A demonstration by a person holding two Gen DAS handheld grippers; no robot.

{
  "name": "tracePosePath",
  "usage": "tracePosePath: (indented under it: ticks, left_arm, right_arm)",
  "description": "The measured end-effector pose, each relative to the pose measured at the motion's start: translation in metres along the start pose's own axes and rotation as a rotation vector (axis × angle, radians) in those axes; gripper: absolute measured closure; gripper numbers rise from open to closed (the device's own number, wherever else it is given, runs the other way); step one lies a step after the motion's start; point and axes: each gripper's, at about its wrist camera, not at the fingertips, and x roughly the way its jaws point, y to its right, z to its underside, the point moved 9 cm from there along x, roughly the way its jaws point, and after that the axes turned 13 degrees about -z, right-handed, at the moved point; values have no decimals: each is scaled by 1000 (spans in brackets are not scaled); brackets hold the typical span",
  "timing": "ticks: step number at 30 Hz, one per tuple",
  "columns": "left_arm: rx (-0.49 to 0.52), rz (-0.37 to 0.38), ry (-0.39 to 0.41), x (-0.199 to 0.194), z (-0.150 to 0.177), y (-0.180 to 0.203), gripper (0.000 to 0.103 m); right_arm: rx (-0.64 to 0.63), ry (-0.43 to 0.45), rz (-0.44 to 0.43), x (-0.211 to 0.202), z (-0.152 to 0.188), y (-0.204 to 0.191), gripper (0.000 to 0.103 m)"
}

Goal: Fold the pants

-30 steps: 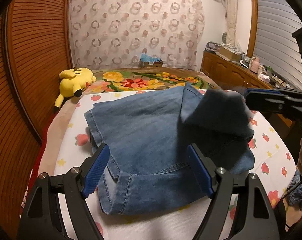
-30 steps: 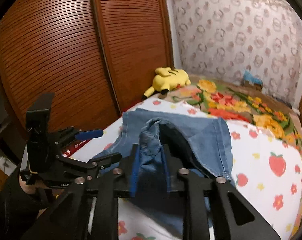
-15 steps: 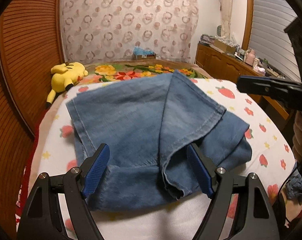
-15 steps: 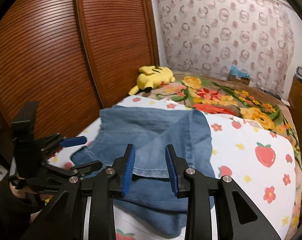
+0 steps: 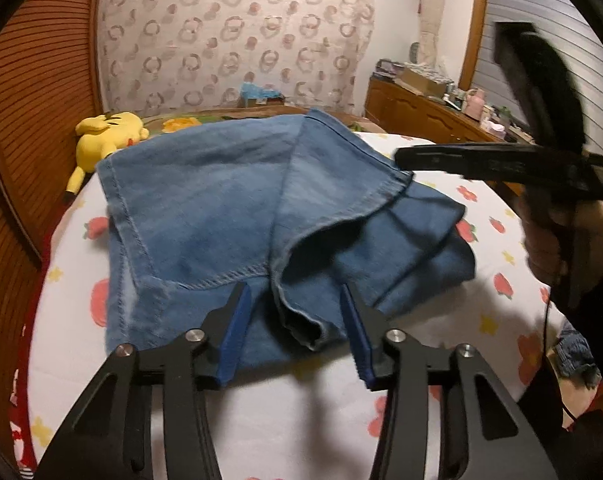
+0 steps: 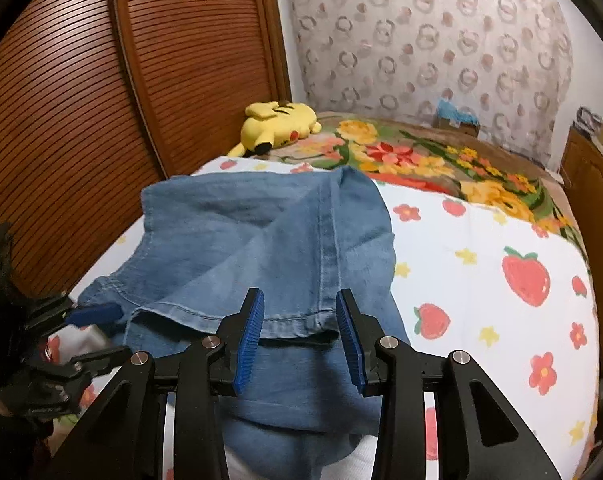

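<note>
Folded pants (image 5: 237,216) lie on the strawberry-print sheet (image 6: 481,248) near the yellow plush toy (image 6: 279,122). Left gripper (image 5: 295,334) and right gripper (image 6: 299,338), jaws spread, hover over the near hem, gripping nothing.

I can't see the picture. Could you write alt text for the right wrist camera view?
Folded blue denim pants lie on a strawberry-print sheet, with the right gripper open just over their near hem. The left gripper is at the left edge; a yellow plush toy lies farther back beside a slatted wooden door.
</note>
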Motion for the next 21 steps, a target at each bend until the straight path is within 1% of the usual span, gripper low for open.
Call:
tracePosePath:
  ticks: [2,8,11,12,14,16,19,21]
  left_arm:
    - [9,7,-12,3,3,6,61]
    - [15,-5,-43,13,9,9,67]
    - [15,3,-39,12,9,11,74]
    - [16,6,-34,11,8,12,79]
    - [10,8,-26,9,7,11,82]
    - [3,16,-14,6,5,8,90]
    - [2,19,0,3,0,8,94]
    - [5,21,6,1,-1,9,95]
  right_arm:
    - [5,-14,9,8,-2,2,64]
    - [31,-47,34,25,-2,11,64]
    - [38,-57,37,28,-3,11,64]
    - [43,-60,38,29,-4,11,64]
    - [57,-65,29,31,-5,10,64]
    - [61,-65,25,30,-3,10,64]
    - [55,-57,5,31,-2,13,64]
    - [41,-59,-14,32,-2,11,81]
